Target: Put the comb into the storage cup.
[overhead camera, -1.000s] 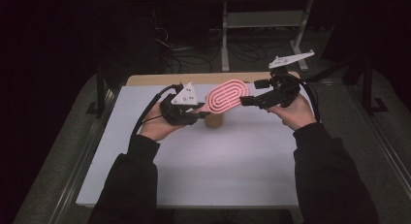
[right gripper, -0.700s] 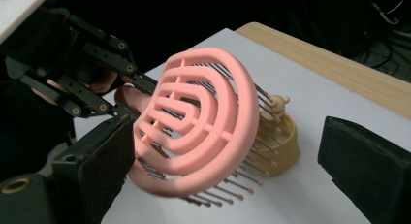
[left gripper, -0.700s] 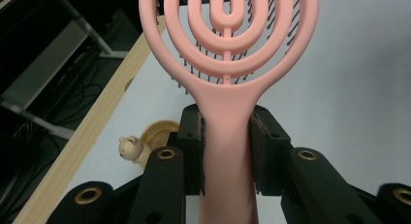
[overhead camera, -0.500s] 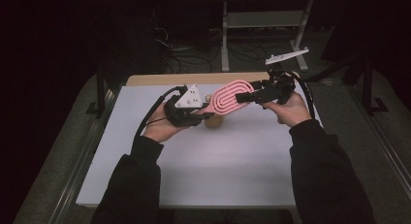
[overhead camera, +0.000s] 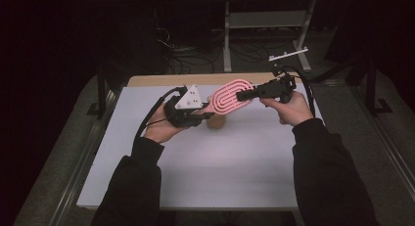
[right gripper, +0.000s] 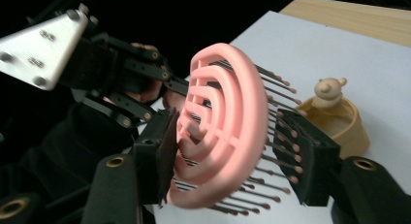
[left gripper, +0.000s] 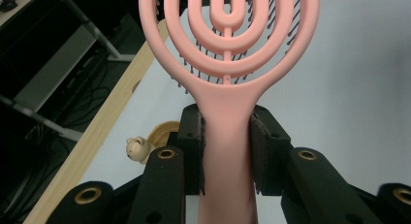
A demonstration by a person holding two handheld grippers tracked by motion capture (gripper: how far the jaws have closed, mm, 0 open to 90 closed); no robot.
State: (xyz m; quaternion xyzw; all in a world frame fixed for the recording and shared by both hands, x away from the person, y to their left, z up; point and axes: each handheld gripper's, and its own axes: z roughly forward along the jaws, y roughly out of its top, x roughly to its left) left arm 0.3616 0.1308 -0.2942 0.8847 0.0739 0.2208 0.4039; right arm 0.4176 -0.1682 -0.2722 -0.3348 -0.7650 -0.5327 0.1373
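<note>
The pink hairbrush [overhead camera: 230,96] is held in the air above the white counter [overhead camera: 205,162], between the two hands. The left claw [left gripper: 227,156] is clamped tight on its handle, pads pressing both sides. The right claw [right gripper: 237,156] has just been closing around the brush head: one pad seems to touch the pink back, the other meets the bristle tips. Below sits a small tan dish with a bear figure [right gripper: 334,115].
</note>
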